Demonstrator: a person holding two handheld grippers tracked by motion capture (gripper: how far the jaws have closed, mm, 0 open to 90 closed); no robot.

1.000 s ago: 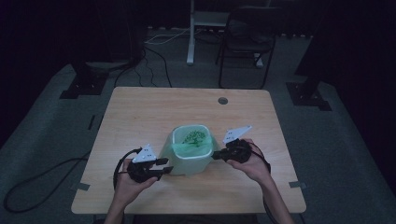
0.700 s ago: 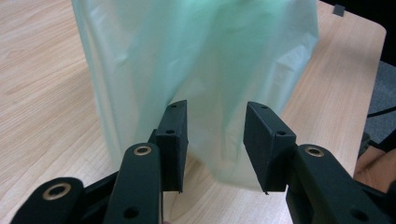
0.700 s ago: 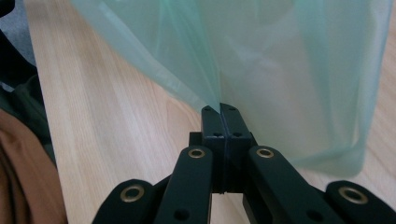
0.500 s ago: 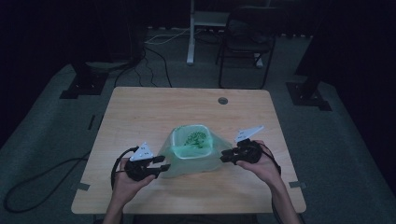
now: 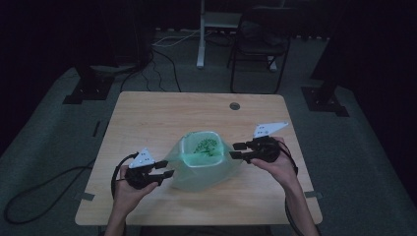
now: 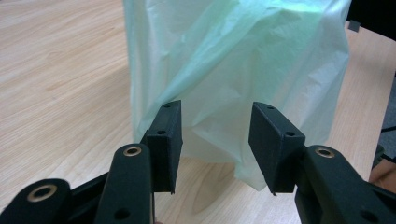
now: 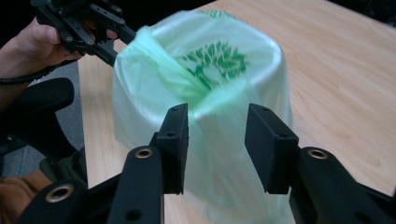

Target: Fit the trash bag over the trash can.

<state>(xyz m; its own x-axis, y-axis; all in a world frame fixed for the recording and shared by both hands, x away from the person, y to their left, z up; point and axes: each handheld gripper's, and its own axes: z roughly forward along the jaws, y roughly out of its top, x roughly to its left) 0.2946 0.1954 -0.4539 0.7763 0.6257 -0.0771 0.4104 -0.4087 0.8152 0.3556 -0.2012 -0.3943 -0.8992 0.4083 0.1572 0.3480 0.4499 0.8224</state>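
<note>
High view: a light wooden desk carries a small white bin lined with a thin pale green plastic bag, standing between the two hand-held grippers. The left hand-held gripper sits just beside the bag's lower skirt, jaws released; the right hand-held gripper, also released, is at the rim.

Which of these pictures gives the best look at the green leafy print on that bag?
The right gripper view: the green print sits close and sharp inside the bag. The high view shows it small and dim; the left gripper view shows plain bag side.
</note>
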